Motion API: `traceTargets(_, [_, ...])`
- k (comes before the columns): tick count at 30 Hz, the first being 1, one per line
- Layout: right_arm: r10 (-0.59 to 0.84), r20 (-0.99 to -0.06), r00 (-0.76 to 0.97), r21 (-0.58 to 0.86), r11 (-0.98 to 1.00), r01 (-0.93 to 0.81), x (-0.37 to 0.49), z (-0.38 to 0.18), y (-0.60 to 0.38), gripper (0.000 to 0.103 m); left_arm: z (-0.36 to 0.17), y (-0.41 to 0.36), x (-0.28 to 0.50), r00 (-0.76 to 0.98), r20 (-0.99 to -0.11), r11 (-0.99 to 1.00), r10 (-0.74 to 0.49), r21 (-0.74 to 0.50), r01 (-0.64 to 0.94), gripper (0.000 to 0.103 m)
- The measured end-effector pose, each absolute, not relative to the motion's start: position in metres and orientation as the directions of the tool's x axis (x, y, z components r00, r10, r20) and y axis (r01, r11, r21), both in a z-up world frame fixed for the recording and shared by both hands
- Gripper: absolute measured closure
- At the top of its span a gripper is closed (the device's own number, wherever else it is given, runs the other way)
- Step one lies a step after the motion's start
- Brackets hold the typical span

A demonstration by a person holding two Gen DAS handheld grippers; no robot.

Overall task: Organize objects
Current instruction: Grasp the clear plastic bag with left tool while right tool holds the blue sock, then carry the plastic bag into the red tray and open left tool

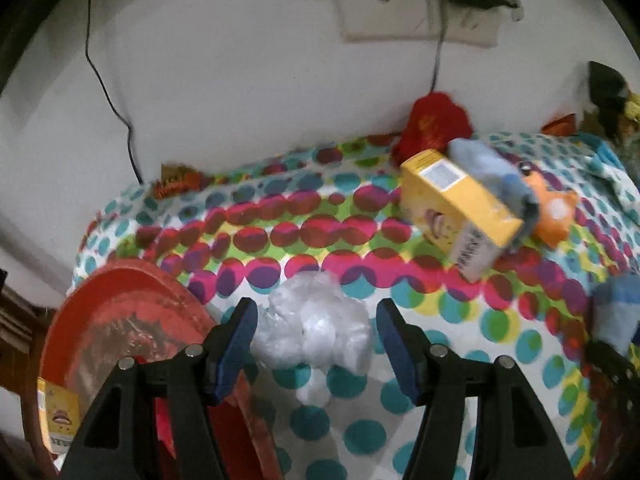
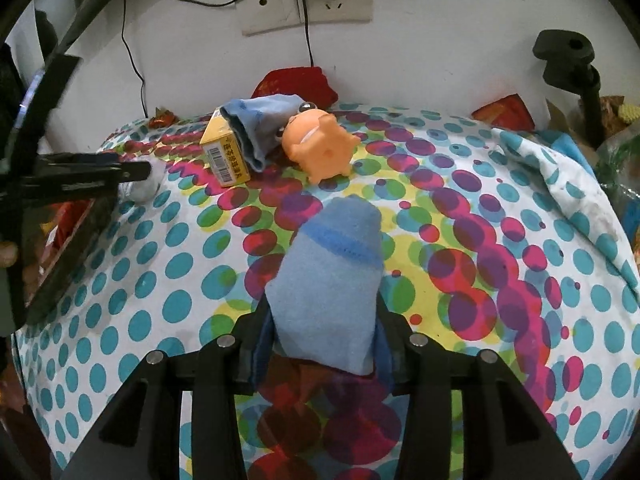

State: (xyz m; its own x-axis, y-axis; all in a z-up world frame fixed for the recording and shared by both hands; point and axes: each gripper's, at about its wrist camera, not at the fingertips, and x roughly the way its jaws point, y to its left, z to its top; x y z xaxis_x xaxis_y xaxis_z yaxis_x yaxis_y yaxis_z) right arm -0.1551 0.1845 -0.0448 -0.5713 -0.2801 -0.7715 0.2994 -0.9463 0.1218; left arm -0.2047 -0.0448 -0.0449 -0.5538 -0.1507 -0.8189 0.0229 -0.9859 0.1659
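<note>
Left wrist view, left to right: red basin (image 1: 132,300) at the table edge; left gripper (image 1: 316,344) with jaws spread wide, a crumpled clear plastic bag (image 1: 316,328) lying between its blue pads (image 1: 236,344), contact uncertain; yellow box (image 1: 456,216) farther right on the dotted tablecloth (image 1: 360,400), a blue sock (image 1: 492,176) draped over it, orange toy (image 1: 556,212) just beside.

Right wrist view: right gripper (image 2: 324,332) closed on a second blue sock (image 2: 332,288), which stands up between the fingers; box, draped sock and toy lie beyond it, well apart.
</note>
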Motion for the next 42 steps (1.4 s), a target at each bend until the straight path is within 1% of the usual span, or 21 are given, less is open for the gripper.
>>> traceTargets(3, [-0.306, -0.765, -0.566, 0.156, -0.942, 0.298, -0.156, -0.045, 0.189, 0.061, -0.059, -0.055, -0.215, -0.512, -0.848, -0.991, -0.134, 0.129, 0.045, 0.040])
traceTargets(7, [-0.307, -0.766, -0.566, 0.156, -0.941, 0.299, -0.156, -0.045, 0.188, 0.060, -0.066, -0.053, -0.219, -0.500, -0.859, -0.993, -0.113, 0.110, 0.034, 0.039])
traceTargets(9, [-0.307, -0.766, -0.565, 0.155, -0.941, 0.301, -0.156, -0.045, 0.188, 0.059, -0.068, -0.049, -0.221, -0.501, -0.855, -0.990, -0.134, 0.132, 0.038, 0.037])
traceTargets(12, [-0.297, -0.769, -0.566, 0.141, -0.942, 0.304, -0.156, -0.045, 0.186, 0.058, -0.069, -0.048, -0.222, -0.513, -0.853, -0.995, -0.098, 0.096, 0.031, 0.037])
traceTargets(14, [-0.285, -0.772, -0.568, 0.125, -0.944, 0.304, -0.156, -0.045, 0.184, 0.058, -0.070, -0.048, -0.221, -0.516, -0.852, -0.996, -0.090, 0.082, 0.039, 0.041])
traceTargets(15, [-0.281, -0.773, -0.569, 0.119, -0.945, 0.305, -0.156, -0.045, 0.184, 0.058, -0.070, -0.048, -0.221, -0.518, -0.853, -0.998, -0.065, 0.058, 0.030, 0.051])
traceTargets(16, [-0.276, -0.774, -0.569, 0.113, -0.946, 0.305, -0.156, -0.045, 0.183, 0.058, -0.070, -0.049, -0.220, -0.517, -0.855, -0.999, -0.046, 0.038, 0.025, 0.051])
traceTargets(20, [-0.264, -0.777, -0.571, 0.096, -0.947, 0.306, -0.155, -0.046, 0.181, 0.058, -0.067, -0.044, -0.213, -0.524, -0.849, -0.997, -0.070, 0.067, 0.025, 0.054])
traceTargets(26, [-0.245, -0.781, -0.574, 0.073, -0.949, 0.306, -0.156, -0.045, 0.178, 0.058, -0.059, -0.037, -0.190, -0.539, -0.841, -0.999, -0.043, 0.047, 0.006, 0.054])
traceTargets(32, [-0.214, -0.787, -0.579, 0.032, -0.951, 0.307, -0.155, -0.046, 0.173, 0.058, -0.047, -0.015, -0.153, -0.570, -0.820, -0.993, -0.056, 0.104, -0.051, 0.054])
traceTargets(38, [-0.194, -0.789, -0.583, 0.005, -0.951, 0.309, -0.155, -0.046, 0.170, 0.058, -0.036, -0.013, -0.122, -0.574, -0.818, -0.994, -0.023, 0.082, -0.077, 0.054])
traceTargets(42, [-0.188, -0.790, -0.584, -0.002, -0.951, 0.309, -0.155, -0.046, 0.169, 0.058, -0.030, -0.021, -0.103, -0.579, -0.815, -0.995, -0.029, 0.079, -0.062, 0.054])
